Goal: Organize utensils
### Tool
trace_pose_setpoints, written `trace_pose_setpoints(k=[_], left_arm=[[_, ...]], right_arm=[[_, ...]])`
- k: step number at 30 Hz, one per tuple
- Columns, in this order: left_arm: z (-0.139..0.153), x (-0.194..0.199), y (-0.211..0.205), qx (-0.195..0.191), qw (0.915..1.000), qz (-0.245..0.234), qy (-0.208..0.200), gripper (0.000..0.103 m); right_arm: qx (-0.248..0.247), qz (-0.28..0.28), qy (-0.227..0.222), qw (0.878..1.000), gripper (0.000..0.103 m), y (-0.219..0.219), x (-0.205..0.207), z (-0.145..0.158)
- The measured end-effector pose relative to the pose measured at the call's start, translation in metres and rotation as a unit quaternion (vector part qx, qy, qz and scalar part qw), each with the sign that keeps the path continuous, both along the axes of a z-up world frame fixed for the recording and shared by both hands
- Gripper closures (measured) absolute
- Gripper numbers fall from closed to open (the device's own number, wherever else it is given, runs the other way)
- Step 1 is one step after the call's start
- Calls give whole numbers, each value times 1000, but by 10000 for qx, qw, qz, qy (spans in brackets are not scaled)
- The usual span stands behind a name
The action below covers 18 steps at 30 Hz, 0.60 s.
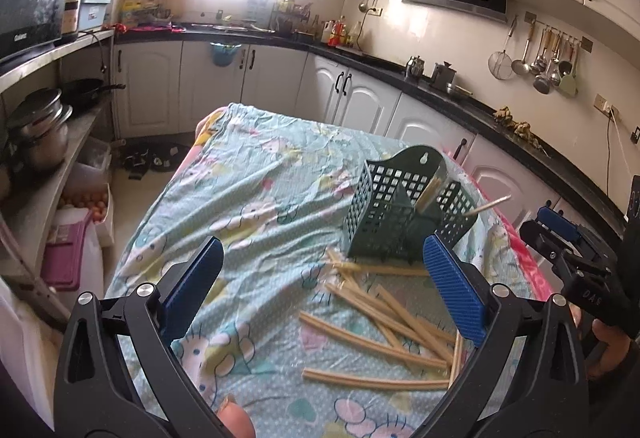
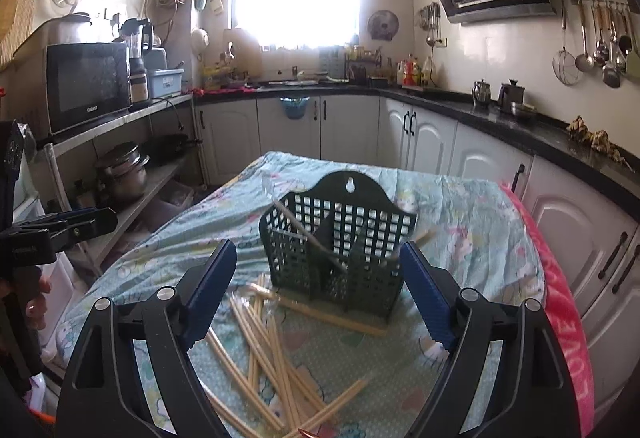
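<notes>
A dark green perforated utensil basket (image 1: 394,215) (image 2: 340,250) stands upright on a table under a light blue patterned cloth (image 1: 248,189) (image 2: 460,222). A chopstick or two (image 1: 428,193) (image 2: 308,234) lean inside it. Several loose wooden chopsticks (image 1: 384,318) (image 2: 272,354) lie scattered on the cloth in front of the basket. My left gripper (image 1: 324,258) is open and empty, above the cloth left of the basket. My right gripper (image 2: 318,262) is open too, its blue pads flanking the basket's base from the near side, holding nothing. In the left wrist view the right gripper (image 1: 560,234) shows at the right edge.
Kitchen counters (image 1: 400,67) and white cabinets (image 2: 352,133) wrap around behind and to the right of the table. A shelf rack with pots (image 1: 40,129) and a microwave (image 2: 88,81) stands at the left. A pink towel (image 2: 560,318) lines the table's right edge.
</notes>
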<state>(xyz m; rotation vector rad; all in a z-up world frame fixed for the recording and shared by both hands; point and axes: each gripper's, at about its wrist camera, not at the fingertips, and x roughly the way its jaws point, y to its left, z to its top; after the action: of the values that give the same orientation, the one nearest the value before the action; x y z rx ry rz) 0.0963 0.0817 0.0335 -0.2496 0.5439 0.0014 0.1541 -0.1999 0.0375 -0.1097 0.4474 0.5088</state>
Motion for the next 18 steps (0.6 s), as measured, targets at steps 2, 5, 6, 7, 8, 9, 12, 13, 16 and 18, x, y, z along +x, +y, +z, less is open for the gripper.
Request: trace_pose_setpoints(k=[2, 5, 6, 7, 8, 9, 12, 13, 16, 18], left_arm=[[-5, -3, 1, -40, 10000, 8, 60, 11], [-11, -6, 2, -66, 9999, 28, 156, 11], [-14, -7, 2, -61, 9998, 27, 197, 11], [-17, -8, 1, -55, 9997, 29, 224, 11], [-19, -9, 1, -44, 9997, 29, 256, 11], [-21, -9, 0, -33, 9996, 30, 286, 11], [-27, -8, 0, -38, 9992, 22, 385, 11], [-29, -8, 0, -46, 9992, 26, 408, 11], [-37, -6, -1, -122, 9986, 5, 523, 11], [-42, -6, -3, -122, 9982, -18, 591, 11]], right_arm=[[-15, -1, 34, 10000, 22, -1, -4, -2], [-79, 13, 54, 10000, 22, -2, -9, -4], [-102, 17, 61, 9999, 22, -2, -11, -6], [-131, 16, 69, 9999, 22, -3, -13, -8], [-155, 21, 83, 9998, 22, -3, -14, -9], [-179, 23, 104, 9998, 22, -4, -16, -11], [-245, 34, 195, 9995, 22, -4, -20, -19], [-272, 24, 236, 9993, 22, -4, -22, -22], [-287, 30, 377, 9989, 22, -4, -23, -30], [-313, 16, 444, 9985, 22, -4, -24, -36]])
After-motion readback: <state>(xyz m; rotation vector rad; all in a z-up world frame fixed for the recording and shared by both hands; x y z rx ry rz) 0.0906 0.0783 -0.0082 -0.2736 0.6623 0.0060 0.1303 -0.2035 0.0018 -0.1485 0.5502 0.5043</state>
